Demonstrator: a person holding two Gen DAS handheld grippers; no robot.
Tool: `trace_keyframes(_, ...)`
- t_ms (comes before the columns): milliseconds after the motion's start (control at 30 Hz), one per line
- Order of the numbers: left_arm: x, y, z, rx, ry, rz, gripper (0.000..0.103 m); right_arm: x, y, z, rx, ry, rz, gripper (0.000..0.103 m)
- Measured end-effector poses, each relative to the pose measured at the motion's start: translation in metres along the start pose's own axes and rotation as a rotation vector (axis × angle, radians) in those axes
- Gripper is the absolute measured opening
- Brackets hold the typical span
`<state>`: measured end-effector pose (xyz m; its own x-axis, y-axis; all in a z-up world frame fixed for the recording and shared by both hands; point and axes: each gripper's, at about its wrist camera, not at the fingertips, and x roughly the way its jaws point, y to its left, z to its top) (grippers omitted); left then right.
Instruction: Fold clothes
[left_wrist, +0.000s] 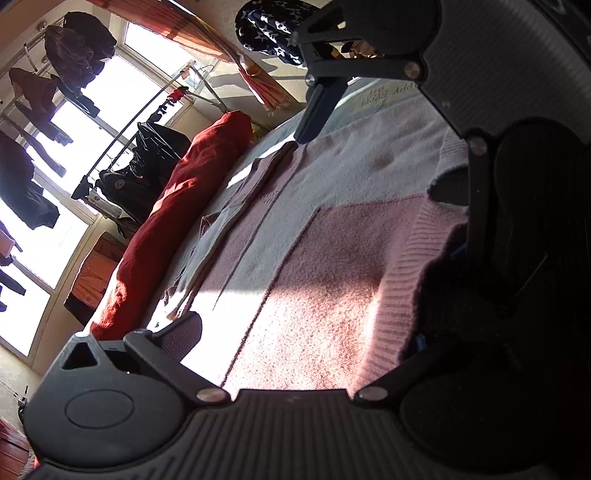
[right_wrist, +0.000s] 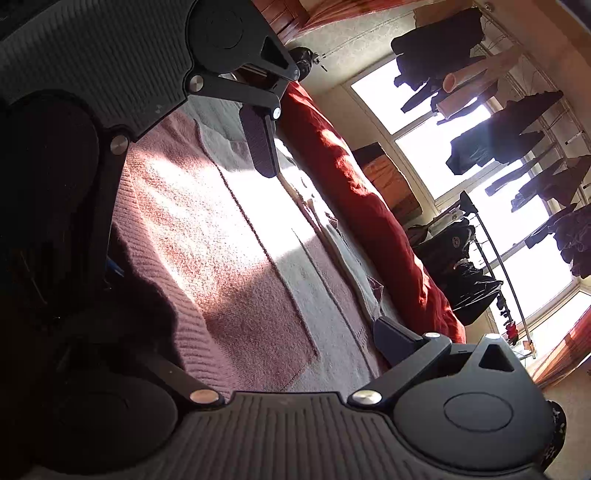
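Note:
A pink and pale grey knit sweater (left_wrist: 314, 258) lies spread flat on the bed; it also fills the right wrist view (right_wrist: 221, 229). Its ribbed pink hem (left_wrist: 410, 266) lies close to the camera, at the right in the left wrist view. My left gripper (left_wrist: 247, 229) is open, its jaws wide apart over the sweater, holding nothing. One finger (left_wrist: 317, 110) shows at the top, the other (left_wrist: 181, 336) at the bottom left. My right gripper (right_wrist: 325, 254) is open wide over the same sweater, empty. Its fingers (right_wrist: 262, 144) stand far apart.
A long red bolster (left_wrist: 177, 221) lies along the far edge of the bed, also in the right wrist view (right_wrist: 369, 206). Beyond it stand bright windows (left_wrist: 110, 96) and a rack of dark hanging clothes (right_wrist: 517, 147). A star-patterned dark cloth (left_wrist: 269, 29) lies at the head.

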<state>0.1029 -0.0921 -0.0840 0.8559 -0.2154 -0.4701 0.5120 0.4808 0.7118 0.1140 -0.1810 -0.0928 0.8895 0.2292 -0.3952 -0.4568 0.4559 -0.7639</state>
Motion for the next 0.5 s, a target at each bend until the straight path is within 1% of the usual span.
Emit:
trace_keyframes(300,-0.012,0.016,-0.024,-0.060,0.060,0.042,0.103,-0.010,-0.012,-0.050,0.036,0.113,-0.084,0.103)
trace_keyframes(467,-0.013,0.019,-0.032,-0.084,0.079,0.049,0.103,-0.018,-0.020,-0.069,-0.007,0.153,-0.094,0.103)
trace_keyframes(500,-0.014,0.019,-0.033,-0.084,0.082,0.053,0.103,-0.019,-0.020,-0.073,-0.031,0.165,-0.097,0.103)
